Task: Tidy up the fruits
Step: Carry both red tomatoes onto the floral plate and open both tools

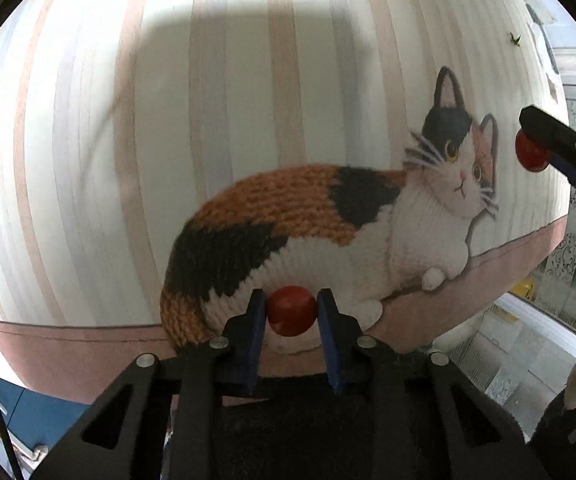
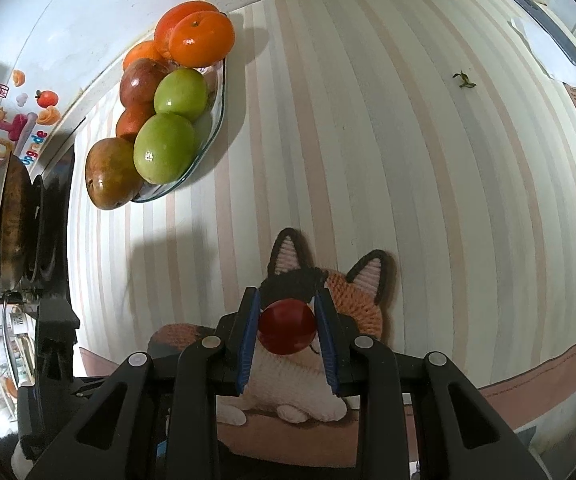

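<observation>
My left tool is clamped on a small round red fruit; my right tool pinches another small red fruit, both above the striped cat-print worktop. Carrying step, I judge; next, reach the piled clear glass fruit bowl.

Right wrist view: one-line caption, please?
Right gripper clamps a red cherry tomato above the cat-print tablecloth; fruit-filled glass bowl upper left.

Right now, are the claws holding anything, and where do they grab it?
Yes. The left claw pinches a small red fruit by its two sides. The right claw pinches another red fruit the same way.
</observation>
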Tool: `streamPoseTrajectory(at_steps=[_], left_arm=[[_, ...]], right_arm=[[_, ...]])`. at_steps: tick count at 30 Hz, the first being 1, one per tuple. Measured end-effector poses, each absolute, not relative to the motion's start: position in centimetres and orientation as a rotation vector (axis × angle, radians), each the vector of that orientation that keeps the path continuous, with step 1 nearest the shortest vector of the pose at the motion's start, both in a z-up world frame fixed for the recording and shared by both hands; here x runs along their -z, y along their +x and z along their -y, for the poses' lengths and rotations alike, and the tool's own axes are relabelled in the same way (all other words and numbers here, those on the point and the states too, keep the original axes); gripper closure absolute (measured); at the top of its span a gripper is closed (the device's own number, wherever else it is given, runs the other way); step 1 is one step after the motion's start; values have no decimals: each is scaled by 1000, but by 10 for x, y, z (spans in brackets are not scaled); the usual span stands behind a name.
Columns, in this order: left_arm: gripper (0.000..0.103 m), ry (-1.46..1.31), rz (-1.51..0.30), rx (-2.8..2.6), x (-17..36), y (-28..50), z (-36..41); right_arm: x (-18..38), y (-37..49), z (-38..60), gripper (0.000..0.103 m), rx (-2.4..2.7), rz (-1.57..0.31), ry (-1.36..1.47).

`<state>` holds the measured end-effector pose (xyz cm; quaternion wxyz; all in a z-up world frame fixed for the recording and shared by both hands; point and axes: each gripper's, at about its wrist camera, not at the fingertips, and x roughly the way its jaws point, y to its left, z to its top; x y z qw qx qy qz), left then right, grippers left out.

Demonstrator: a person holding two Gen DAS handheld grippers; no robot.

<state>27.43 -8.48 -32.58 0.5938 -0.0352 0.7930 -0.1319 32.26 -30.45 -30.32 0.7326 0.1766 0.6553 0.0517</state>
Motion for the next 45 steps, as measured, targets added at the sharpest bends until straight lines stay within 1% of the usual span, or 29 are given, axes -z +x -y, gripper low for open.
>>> streamPoseTrajectory(at_steps=[5, 9, 13, 16, 19, 21, 26, 32, 38, 40, 41, 42, 43, 44, 45], left_arm=[[80, -95, -1807, 303, 318, 279, 73], [80, -145, -1714, 311, 277, 293, 54], [80, -229, -1576, 307, 224, 327, 34], [80, -270, -1481, 295, 196, 360, 25], [80, -293, -1425, 263, 187, 395, 15], [80, -320, -1414, 237, 193, 415, 10], [80, -374, -1464, 196, 232, 461, -5], [79, -395, -1528, 190, 269, 485, 3], [79, -358, -1568, 187, 277, 493, 9], [75, -348, -1586, 178, 279, 492, 13], [74, -345, -1586, 176, 279, 492, 14], [72, -342, -1585, 170, 279, 492, 15], [69, -342, -1587, 164, 278, 491, 14], [66, -346, -1584, 164, 277, 490, 13], [57, -349, -1577, 163, 275, 490, 12]], right_arm=[[299, 325, 305, 73, -118, -1431, 397], [290, 332, 308, 73, -138, -1400, 432], [281, 350, 309, 73, -182, -1367, 501], [280, 375, 308, 73, -216, -1341, 576], [285, 405, 305, 73, -237, -1321, 648], [290, 420, 302, 73, -241, -1317, 681], [299, 451, 287, 73, -224, -1322, 652], [312, 464, 277, 72, -195, -1348, 610], [319, 466, 278, 72, -185, -1359, 615], [322, 467, 278, 71, -191, -1373, 636], [322, 466, 279, 69, -190, -1375, 641], [323, 466, 279, 62, -188, -1376, 640], [322, 466, 280, 51, -184, -1375, 641], [322, 465, 280, 47, -179, -1376, 642], [321, 465, 281, 41, -180, -1381, 643]])
